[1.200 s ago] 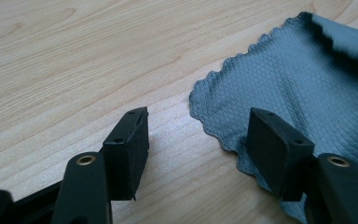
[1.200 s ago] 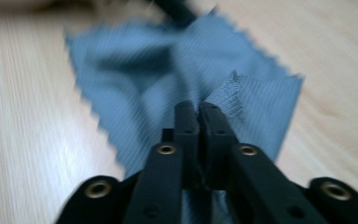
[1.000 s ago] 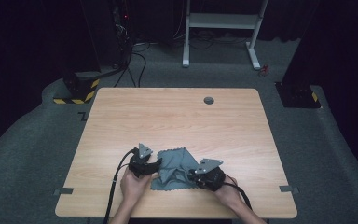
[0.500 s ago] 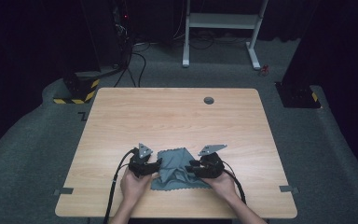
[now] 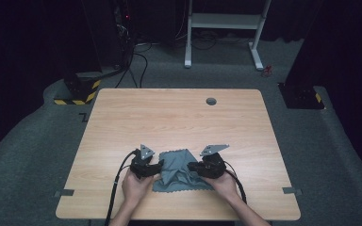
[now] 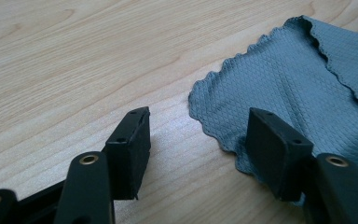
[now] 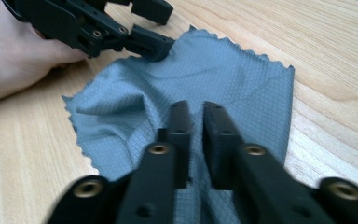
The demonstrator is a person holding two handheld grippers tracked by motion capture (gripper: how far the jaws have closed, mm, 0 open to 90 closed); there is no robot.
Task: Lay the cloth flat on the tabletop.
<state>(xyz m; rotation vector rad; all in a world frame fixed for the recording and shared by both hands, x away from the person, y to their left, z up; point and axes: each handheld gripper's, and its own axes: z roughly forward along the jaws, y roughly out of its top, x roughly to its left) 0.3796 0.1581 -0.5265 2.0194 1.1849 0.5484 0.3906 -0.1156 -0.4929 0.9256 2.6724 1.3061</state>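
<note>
Near front edge of surface (image 5: 122, 117), grey cloth (image 5: 179, 172) lies rumpled between both claws. Left claw (image 6: 193, 140): jaws apart, straddling scalloped cloth edge, nothing pinched yet. Right claw (image 7: 196, 135): jaws nearly together over cloth middle; whether a fold is clamped cannot be told. Advice: left jaws to be closed on edge only, cloth then drawn flat. Surface pale wood, round grommet (image 5: 211, 100) at far side. Room dark, white frame (image 5: 226, 21) behind.

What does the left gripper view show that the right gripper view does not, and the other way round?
Left gripper view: the left gripper with jaws wide open, one over bare wood, one at the scalloped edge of the cloth. Right gripper view: the right gripper with jaws nearly together above the cloth, and a hand. Both: the grey cloth on the wooden table.
</note>
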